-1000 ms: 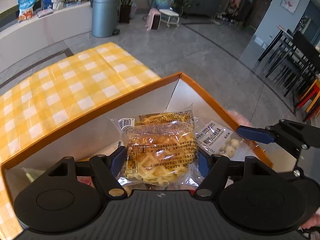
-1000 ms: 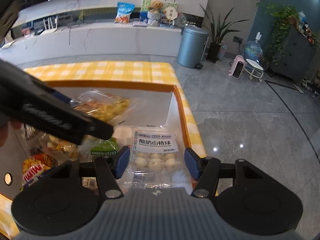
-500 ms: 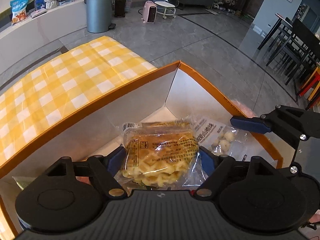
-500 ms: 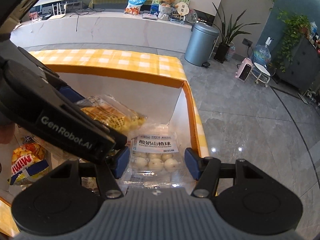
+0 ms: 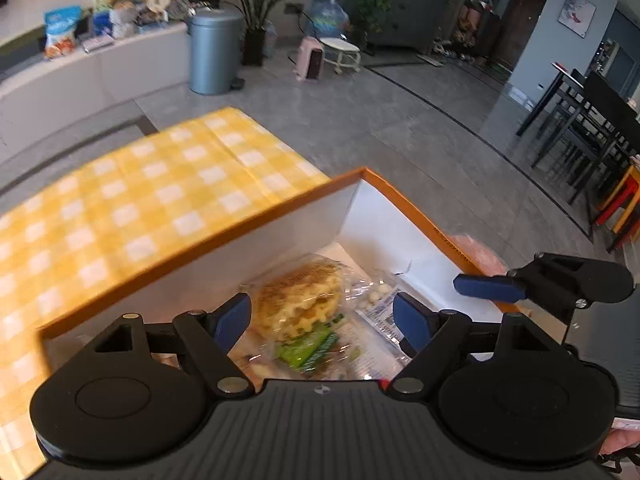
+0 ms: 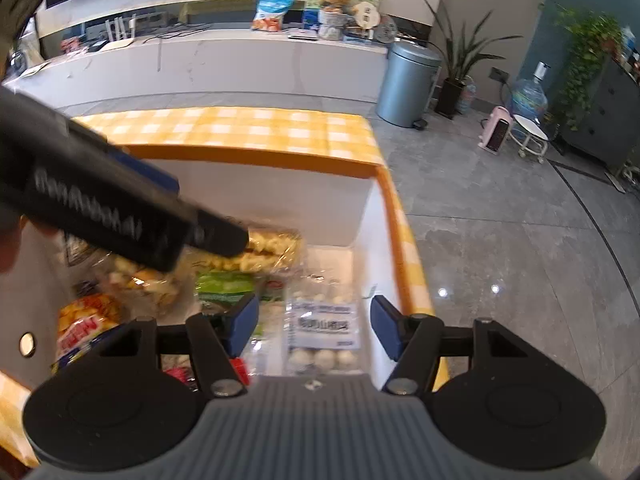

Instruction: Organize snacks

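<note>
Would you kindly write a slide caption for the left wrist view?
Open left hand-held gripper above a waffle packet lying in an orange-rimmed box of snacks.

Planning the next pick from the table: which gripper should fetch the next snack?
Left, probably. The left gripper is open and clear above the waffle pack lying in the box. The right gripper straddles the yogurt-ball pack.

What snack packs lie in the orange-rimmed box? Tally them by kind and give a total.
Waffle pack: 1
White-ball pack: 1
Green packet: 1
Orange-and-red bag: 1
Clear pack of pale pieces: 1
Total: 5, leaving out a mostly hidden red wrapper.
</note>
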Available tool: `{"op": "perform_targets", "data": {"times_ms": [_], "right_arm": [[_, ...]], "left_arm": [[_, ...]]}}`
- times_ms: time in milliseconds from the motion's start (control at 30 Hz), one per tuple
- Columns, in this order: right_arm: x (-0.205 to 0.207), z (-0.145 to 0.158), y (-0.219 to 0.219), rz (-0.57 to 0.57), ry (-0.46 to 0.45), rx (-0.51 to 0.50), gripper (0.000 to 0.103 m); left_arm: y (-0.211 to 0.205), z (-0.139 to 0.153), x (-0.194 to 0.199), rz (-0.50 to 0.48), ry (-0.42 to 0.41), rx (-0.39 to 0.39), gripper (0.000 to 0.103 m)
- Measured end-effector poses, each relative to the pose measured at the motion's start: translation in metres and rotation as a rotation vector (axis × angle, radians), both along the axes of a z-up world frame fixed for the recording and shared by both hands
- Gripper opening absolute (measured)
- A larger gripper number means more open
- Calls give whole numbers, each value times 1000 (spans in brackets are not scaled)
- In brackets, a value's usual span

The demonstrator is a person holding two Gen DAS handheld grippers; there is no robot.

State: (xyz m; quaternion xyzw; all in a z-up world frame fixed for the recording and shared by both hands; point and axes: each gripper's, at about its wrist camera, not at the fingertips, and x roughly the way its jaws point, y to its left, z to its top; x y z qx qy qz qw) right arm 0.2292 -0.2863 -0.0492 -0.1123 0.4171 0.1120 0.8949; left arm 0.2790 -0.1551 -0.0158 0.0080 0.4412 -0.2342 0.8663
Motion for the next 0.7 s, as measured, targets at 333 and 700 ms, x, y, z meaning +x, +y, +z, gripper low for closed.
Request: {"op": "perform_targets", "data": {"times_ms": [333, 700], "right_arm": [[-22, 15, 20, -36, 7, 107, 55], [-76, 62, 38, -111, -94, 253, 78]], "left_arm": [[36, 35, -70, 55, -189, 97, 87], [70, 67, -157, 200, -416, 160, 91]]}}
